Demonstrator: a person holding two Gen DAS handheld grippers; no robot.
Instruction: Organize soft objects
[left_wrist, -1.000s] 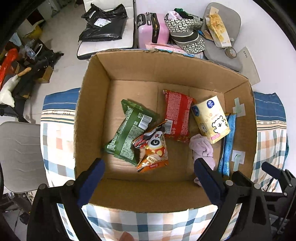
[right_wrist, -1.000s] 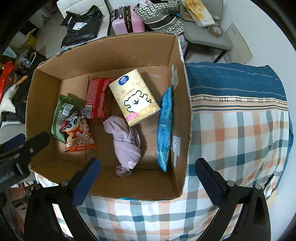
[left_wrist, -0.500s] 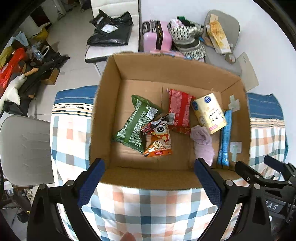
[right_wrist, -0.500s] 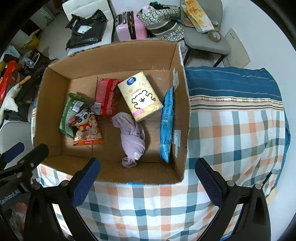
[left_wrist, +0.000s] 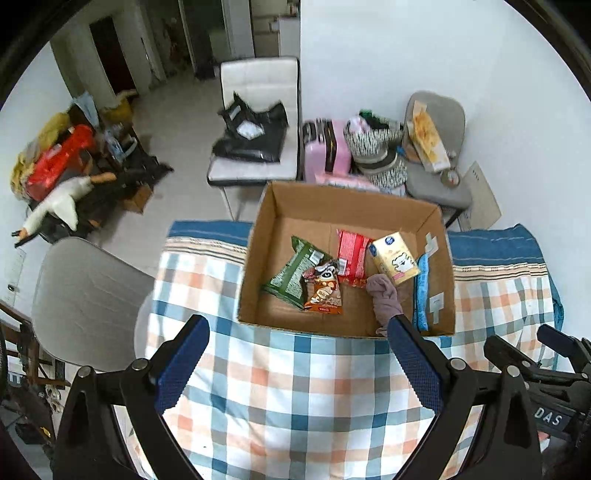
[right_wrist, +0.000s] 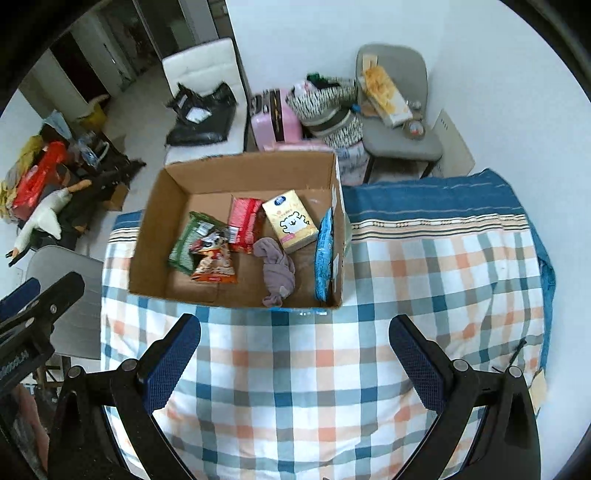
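While both grippers hang spread and empty above the checked cloth (right_wrist: 295, 369), the cardboard box (left_wrist: 255, 254) sits ahead of them holding the soft goods.

Ahead of the left gripper (left_wrist: 295, 354), whose blue fingers (left_wrist: 183, 363) stand wide apart, lie a green snack bag (left_wrist: 291, 277), an orange snack bag (left_wrist: 325, 293), a red packet (left_wrist: 352, 256), a yellow tissue pack (left_wrist: 395, 262) and a mauve cloth (left_wrist: 384, 301), with a blue packet (left_wrist: 421, 295) along the box's right wall. The right gripper (right_wrist: 295, 350), equally wide, faces the box's near wall; the mauve cloth (right_wrist: 277, 269) lies just beyond it.
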